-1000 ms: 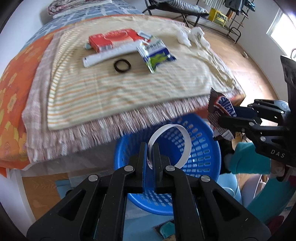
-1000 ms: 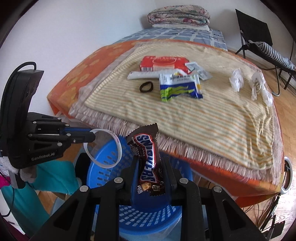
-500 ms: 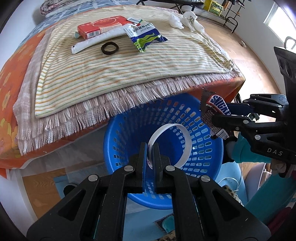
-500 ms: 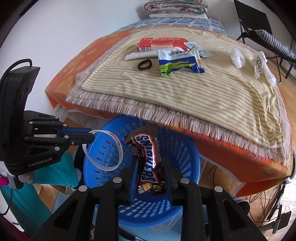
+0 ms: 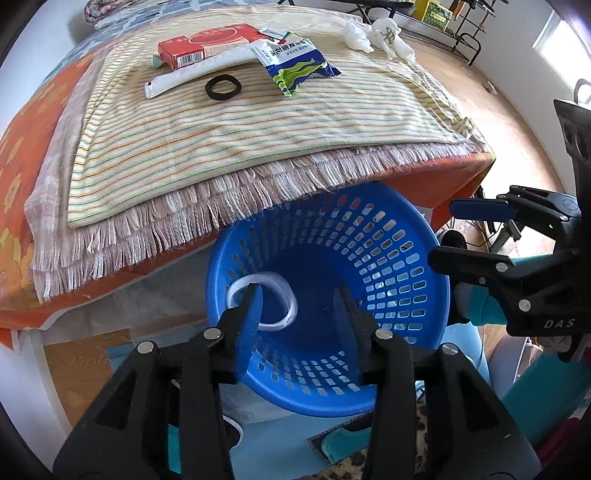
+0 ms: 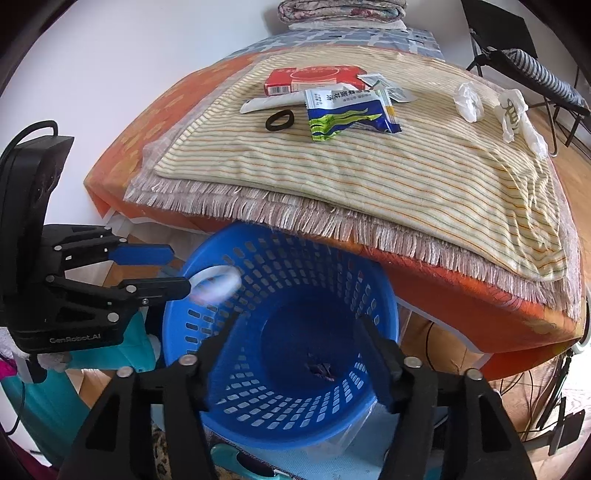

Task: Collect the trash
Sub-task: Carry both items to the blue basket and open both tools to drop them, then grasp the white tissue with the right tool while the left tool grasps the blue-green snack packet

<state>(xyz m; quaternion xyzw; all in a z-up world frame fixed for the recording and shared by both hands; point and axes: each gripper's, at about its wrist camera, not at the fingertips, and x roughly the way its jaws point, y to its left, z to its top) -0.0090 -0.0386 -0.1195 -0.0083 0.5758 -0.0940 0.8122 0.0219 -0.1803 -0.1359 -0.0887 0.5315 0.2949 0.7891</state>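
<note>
Jaws of the left gripper are opening over the blue basket in the left wrist view, with nothing pressed between the pads; a white ring shows just past the left finger, inside the basket, loose and blurred. The right gripper reaches in from the right edge, above the basket's rim, with its fingers parted and nothing between them. The basket stands partly under the fringed near edge of the striped cloth on the bed. Toward the cloth's far edge lie a red box, a white tube, a black band and a blue-green packet, close together; crumpled white plastic sits near the far right corner. In the right wrist view the right gripper is opening too, its jaws wide and bare over the basket, and a dark wrapper lies at the basket's bottom. The left gripper comes in from the left edge with the ring blurred at its fingertips, over the basket's rim; whether it touches a finger I cannot tell. The box, tube, band and packet lie on the cloth, the plastic toward its right edge.
</note>
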